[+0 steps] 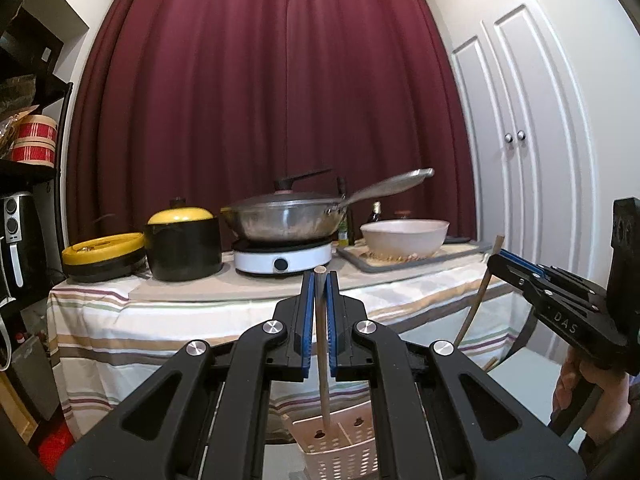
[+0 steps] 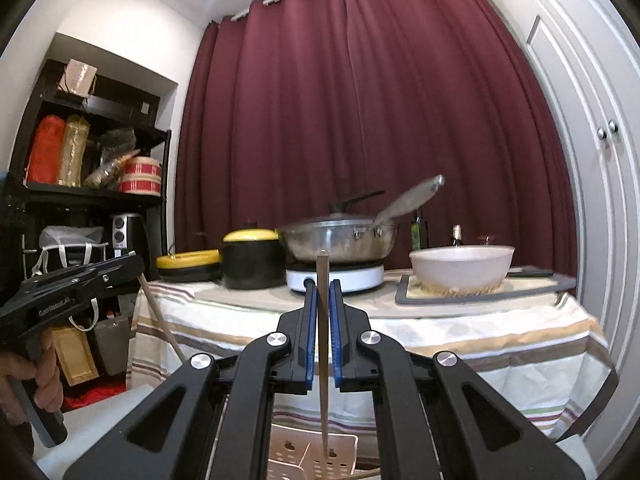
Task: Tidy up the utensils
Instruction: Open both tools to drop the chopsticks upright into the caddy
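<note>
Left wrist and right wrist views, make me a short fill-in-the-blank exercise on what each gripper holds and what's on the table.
1. The left gripper is shut on a pale wooden ____.
2. Below the right gripper, its darker chopstick points down into a perforated ____.
3. The black pot has a ____ lid.
4. The wok sits on a white ____.

Missing words: chopstick; basket; yellow; hot plate

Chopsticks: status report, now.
Left gripper shut on a chopstick. Right gripper shut on another chopstick. Both tips over the basket. Nothing in the way.
</note>
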{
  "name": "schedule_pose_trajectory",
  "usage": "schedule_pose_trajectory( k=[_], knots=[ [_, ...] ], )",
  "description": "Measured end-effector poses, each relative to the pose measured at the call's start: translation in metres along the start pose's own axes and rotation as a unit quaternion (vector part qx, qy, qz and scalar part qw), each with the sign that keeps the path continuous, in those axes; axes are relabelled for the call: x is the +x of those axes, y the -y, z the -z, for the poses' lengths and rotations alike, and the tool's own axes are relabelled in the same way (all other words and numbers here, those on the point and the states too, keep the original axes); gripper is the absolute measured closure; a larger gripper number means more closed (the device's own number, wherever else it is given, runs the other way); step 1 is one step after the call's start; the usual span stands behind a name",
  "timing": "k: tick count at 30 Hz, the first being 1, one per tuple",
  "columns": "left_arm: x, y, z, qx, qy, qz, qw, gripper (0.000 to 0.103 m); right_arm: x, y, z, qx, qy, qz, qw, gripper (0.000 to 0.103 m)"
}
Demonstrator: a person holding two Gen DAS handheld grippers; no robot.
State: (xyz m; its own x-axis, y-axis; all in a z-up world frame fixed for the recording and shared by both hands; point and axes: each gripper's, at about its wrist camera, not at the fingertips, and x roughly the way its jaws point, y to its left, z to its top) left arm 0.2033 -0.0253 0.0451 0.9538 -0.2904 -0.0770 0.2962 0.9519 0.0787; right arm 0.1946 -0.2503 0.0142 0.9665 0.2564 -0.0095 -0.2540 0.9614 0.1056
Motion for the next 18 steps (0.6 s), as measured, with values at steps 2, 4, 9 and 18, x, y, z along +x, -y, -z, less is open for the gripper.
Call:
schedule_pose_trajectory(
  k=[2, 4, 9, 18],
  knots=[
    [0.01, -0.001, 0.011, -0.003, -0.011, 0.0, 0.9999, 0.097, 0.011, 0.001, 0.012, 0.006, -0.015, -0.001, 1.0, 0.096],
    [0.022, -0.002, 0.026, -0.006, -0.027, -0.001, 0.9996, 0.097, 0.019, 0.002, 0.026, 0.01, -0.03, -0.001, 0.999, 0.096],
    [0.039, -0.002, 0.056, -0.014, -0.059, 0.002, 0.9982, 0.093, 0.036, 0.008, 0.058, 0.026, -0.08, -0.002, 0.996, 0.096],
    [0.014, -0.004, 0.064, -0.027, -0.062, 0.007, 0.9977, 0.047, 0.009, 0.001, 0.056, 0.008, -0.078, 0.015, 0.997, 0.061]
  ],
)
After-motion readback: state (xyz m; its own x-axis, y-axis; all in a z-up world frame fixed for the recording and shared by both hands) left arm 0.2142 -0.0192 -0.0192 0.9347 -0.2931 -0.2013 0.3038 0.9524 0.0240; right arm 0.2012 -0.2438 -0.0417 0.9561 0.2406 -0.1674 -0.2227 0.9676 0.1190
